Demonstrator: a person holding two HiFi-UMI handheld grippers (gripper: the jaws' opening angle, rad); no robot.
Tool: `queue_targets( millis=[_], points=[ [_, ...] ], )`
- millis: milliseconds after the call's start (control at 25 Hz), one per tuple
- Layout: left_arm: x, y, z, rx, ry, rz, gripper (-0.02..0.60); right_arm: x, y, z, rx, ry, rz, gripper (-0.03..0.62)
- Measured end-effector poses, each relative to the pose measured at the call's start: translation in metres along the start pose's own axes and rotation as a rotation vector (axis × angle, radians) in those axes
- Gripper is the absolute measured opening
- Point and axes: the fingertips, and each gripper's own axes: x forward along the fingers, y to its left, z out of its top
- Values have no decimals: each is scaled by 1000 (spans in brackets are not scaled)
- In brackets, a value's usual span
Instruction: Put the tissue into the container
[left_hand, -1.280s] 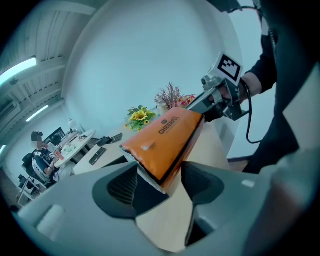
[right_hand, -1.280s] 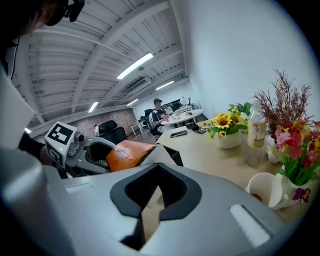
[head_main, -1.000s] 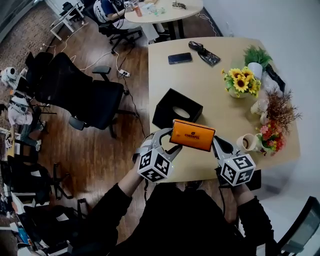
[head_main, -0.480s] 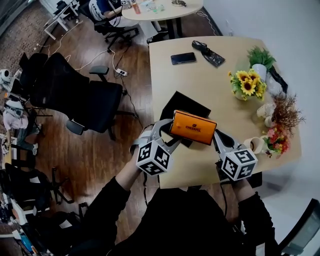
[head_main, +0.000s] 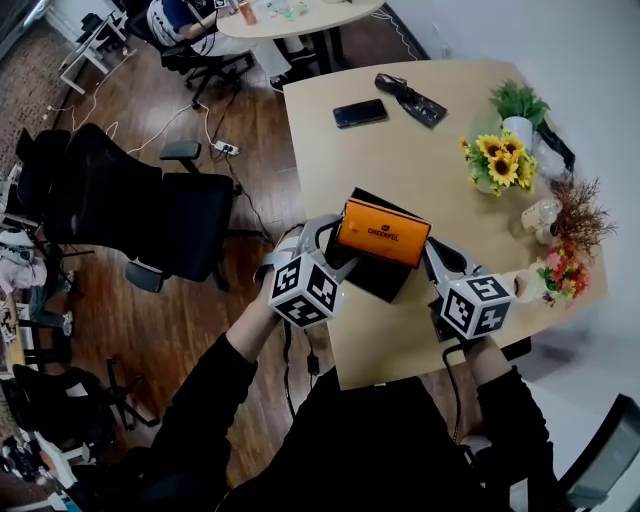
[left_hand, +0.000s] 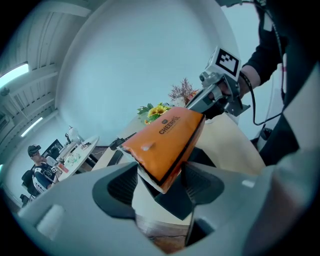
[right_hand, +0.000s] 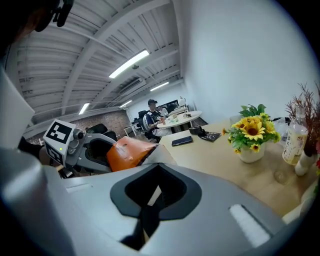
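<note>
An orange tissue pack (head_main: 384, 232) hangs level between both grippers, above the black open-topped container (head_main: 388, 276) on the wooden table (head_main: 420, 160). My left gripper (head_main: 335, 243) grips the pack's left end; in the left gripper view the pack (left_hand: 165, 140) is wedged between both pads, with the container (left_hand: 167, 202) dark underneath. My right gripper (head_main: 432, 256) is shut on the thin flap at the pack's right end. In the right gripper view a pale sliver sits in the shut jaws (right_hand: 149, 197), and the pack (right_hand: 127, 152) runs off to the left gripper (right_hand: 92, 147).
A phone (head_main: 360, 112) and a black case (head_main: 408, 98) lie at the table's far end. Sunflowers (head_main: 500, 160), a green plant (head_main: 518, 105), dried flowers (head_main: 578, 215) and a mug (head_main: 520, 285) line its right side. A black office chair (head_main: 150, 215) stands left of the table.
The pack and both grippers have moved forward, from the container's near side to over its top. Both grips look unchanged.
</note>
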Motion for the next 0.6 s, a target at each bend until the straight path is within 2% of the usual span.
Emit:
queue_targets(
  millis=[280, 600],
  points=[
    [33, 20, -14, 29, 11, -69, 258, 30, -18, -7, 50, 31, -68, -2],
    [56, 23, -23, 41, 18, -134, 259, 44, -32, -21, 99, 55, -120, -2]
  ],
)
